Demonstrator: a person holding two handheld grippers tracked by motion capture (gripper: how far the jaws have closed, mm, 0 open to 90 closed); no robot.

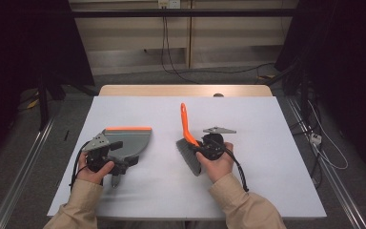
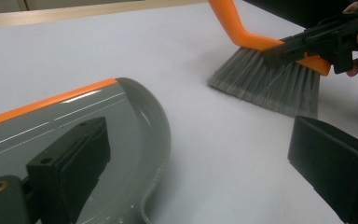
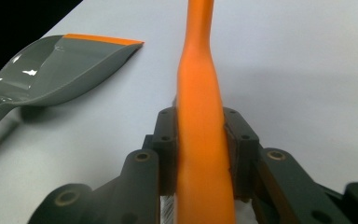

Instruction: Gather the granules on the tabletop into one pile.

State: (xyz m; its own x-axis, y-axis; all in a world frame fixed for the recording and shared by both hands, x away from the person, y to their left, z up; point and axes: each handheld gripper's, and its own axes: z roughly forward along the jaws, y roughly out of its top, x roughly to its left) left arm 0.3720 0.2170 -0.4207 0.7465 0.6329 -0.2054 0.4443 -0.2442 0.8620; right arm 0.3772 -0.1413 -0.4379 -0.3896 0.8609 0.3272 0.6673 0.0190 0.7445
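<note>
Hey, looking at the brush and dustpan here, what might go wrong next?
1. The right gripper pinches the brush's smooth orange handle, so the brush may twist under sweeping pressure.
2. The left gripper stands open around the dustpan's edge, so the pan could slide when bristles push against it.

The dustpan (image 1: 126, 140) lies on the table (image 1: 267, 157), left of centre; the brush (image 1: 188, 143) is to its right, well apart from it; the brush's bristles rest on the table at the near end, its handle running away toward the far edge; the left gripper (image 1: 106, 155) sits at the dustpan's near end, one jaw over the pan; the right gripper (image 1: 208, 147) is just right of the brush, jaws on either side of its handle.
</note>
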